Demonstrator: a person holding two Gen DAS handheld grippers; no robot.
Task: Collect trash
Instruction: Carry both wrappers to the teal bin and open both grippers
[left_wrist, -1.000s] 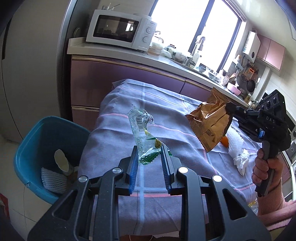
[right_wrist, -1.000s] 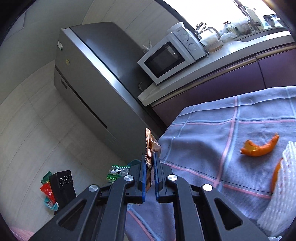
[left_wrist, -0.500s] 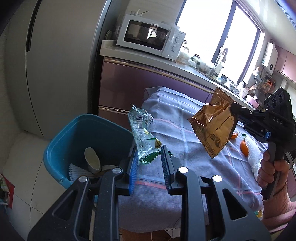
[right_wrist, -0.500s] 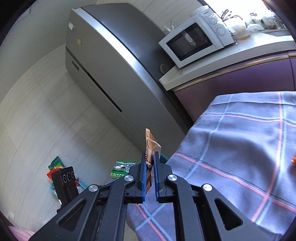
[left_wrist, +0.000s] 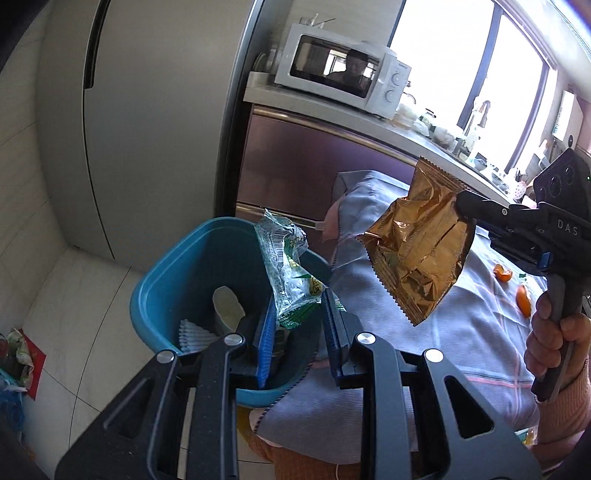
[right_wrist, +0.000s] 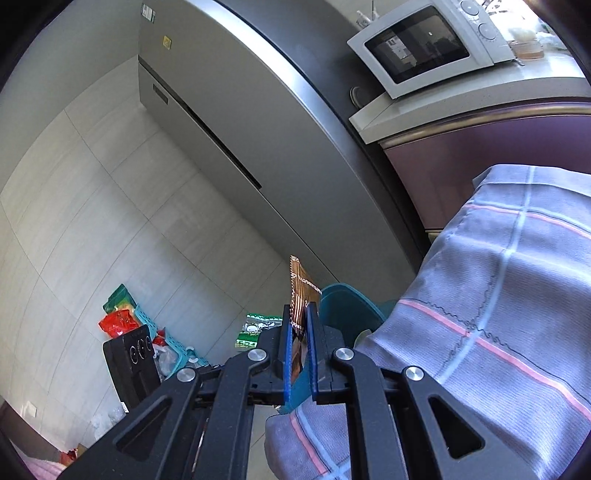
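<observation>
The clear green-printed wrapper (left_wrist: 290, 273) hung over the blue bin (left_wrist: 184, 273), pinched at its lower end by the left gripper (left_wrist: 299, 325), whose fingers looked slightly parted around it, while the right gripper (right_wrist: 298, 332) was clenched on the gold snack bag (left_wrist: 417, 243) above the table's cloth (left_wrist: 461, 332) edge. Dropping well probably meant centring each piece over the bin's mouth before letting go. Only "DAS" on the right gripper's body read clearly; the wrappers' print was illegible.

The left gripper (left_wrist: 298, 316) has swung off the tablecloth (left_wrist: 476, 332) and now holds the clear green wrapper (left_wrist: 290, 275) over the blue bin (left_wrist: 177, 280). The right gripper (right_wrist: 297, 326) has carried the gold snack bag (left_wrist: 417, 243) leftward to the table's edge, beside the bin.
</observation>
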